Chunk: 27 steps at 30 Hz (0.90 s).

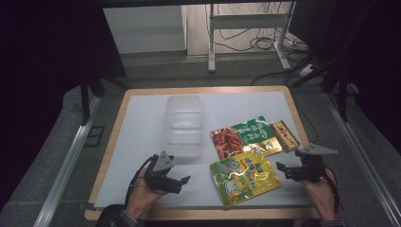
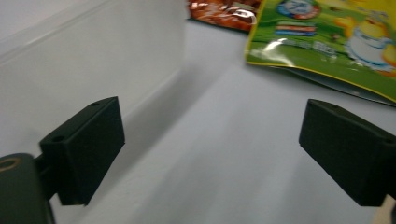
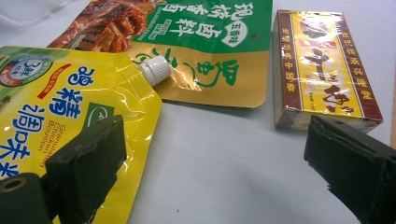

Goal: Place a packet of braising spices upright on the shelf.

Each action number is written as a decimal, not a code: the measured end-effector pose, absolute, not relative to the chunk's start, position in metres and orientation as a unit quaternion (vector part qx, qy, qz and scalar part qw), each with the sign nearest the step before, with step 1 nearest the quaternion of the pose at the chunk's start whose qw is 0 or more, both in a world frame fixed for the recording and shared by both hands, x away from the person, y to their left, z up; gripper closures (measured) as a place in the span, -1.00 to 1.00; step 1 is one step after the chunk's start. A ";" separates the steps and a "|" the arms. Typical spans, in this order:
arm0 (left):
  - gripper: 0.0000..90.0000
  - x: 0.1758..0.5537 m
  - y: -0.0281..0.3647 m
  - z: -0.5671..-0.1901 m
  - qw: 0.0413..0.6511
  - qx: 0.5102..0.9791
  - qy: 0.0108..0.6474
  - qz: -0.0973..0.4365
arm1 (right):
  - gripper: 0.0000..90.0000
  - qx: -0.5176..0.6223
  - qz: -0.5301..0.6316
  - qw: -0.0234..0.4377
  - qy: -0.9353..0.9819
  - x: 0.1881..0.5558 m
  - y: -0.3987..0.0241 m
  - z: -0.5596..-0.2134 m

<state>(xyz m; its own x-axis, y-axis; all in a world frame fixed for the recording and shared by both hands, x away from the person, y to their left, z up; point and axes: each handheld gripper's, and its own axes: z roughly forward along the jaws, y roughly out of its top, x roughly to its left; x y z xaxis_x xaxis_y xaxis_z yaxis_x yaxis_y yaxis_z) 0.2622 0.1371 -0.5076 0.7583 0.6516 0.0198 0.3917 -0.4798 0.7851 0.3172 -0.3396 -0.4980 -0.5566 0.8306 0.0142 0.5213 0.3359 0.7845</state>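
Observation:
A yellow spouted pouch (image 1: 245, 176) (image 3: 60, 107) lies near the table's front, its white cap (image 3: 154, 69) pointing toward a green and red flat packet (image 1: 246, 136) (image 3: 187, 42) behind it. A small yellow and brown box (image 1: 285, 135) (image 3: 322, 70) lies to the right of them. A clear plastic container (image 1: 183, 125) (image 2: 70, 70) stands at mid table. My left gripper (image 1: 177, 182) (image 2: 210, 154) is open, low over the white surface, just right of the container's wall. My right gripper (image 1: 283, 170) (image 3: 215, 172) is open at the pouch's right edge, with nothing between its jaws.
A white sheet (image 1: 142, 132) covers the wooden table (image 1: 111, 137). Beyond the far edge stand a metal desk frame (image 1: 211, 42) and loose cables (image 1: 265, 42) on the floor. Dark drapes hang at both sides.

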 end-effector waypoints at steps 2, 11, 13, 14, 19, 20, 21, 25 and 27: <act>-0.68 0.260 0.133 -0.507 0.402 0.850 0.296 0.167 | -0.87 0.427 0.386 0.199 0.793 0.317 -0.340 -0.498; -0.19 0.254 0.121 -0.501 0.416 0.855 0.272 0.149 | -0.87 0.428 0.388 0.197 0.792 0.317 -0.340 -0.499; -0.12 0.254 0.119 -0.501 0.418 0.855 0.270 0.145 | -0.87 0.427 0.388 0.197 0.792 0.317 -0.340 -0.499; -0.06 0.254 0.118 -0.500 0.419 0.855 0.269 0.145 | -0.87 0.427 0.388 0.196 0.792 0.317 -0.340 -0.499; 0.17 0.254 0.114 -0.499 0.429 0.851 0.274 0.130 | -0.87 0.426 0.388 0.198 0.793 0.317 -0.339 -0.499; 0.23 0.254 0.113 -0.500 0.431 0.850 0.276 0.127 | -0.87 0.425 0.387 0.199 0.794 0.317 -0.339 -0.498; 0.32 0.254 0.112 -0.500 0.433 0.848 0.278 0.125 | -0.87 0.424 0.386 0.199 0.795 0.317 -0.339 -0.499; 0.45 0.254 0.106 -0.501 0.435 0.848 0.279 0.120 | -0.87 0.424 0.384 0.200 0.796 0.317 -0.339 -0.499; 0.54 0.253 0.100 -0.501 0.439 0.848 0.274 0.114 | -0.87 0.424 0.383 0.199 0.796 0.317 -0.339 -0.499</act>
<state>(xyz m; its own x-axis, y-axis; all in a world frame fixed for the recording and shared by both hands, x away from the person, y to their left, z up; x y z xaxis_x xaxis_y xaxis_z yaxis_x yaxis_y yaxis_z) 0.2527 0.0996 -0.5007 0.8237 0.5651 -0.0473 0.3649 -0.4643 0.8070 0.3169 -0.3386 -0.4990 -0.5604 0.8282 0.0083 0.5231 0.3462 0.7788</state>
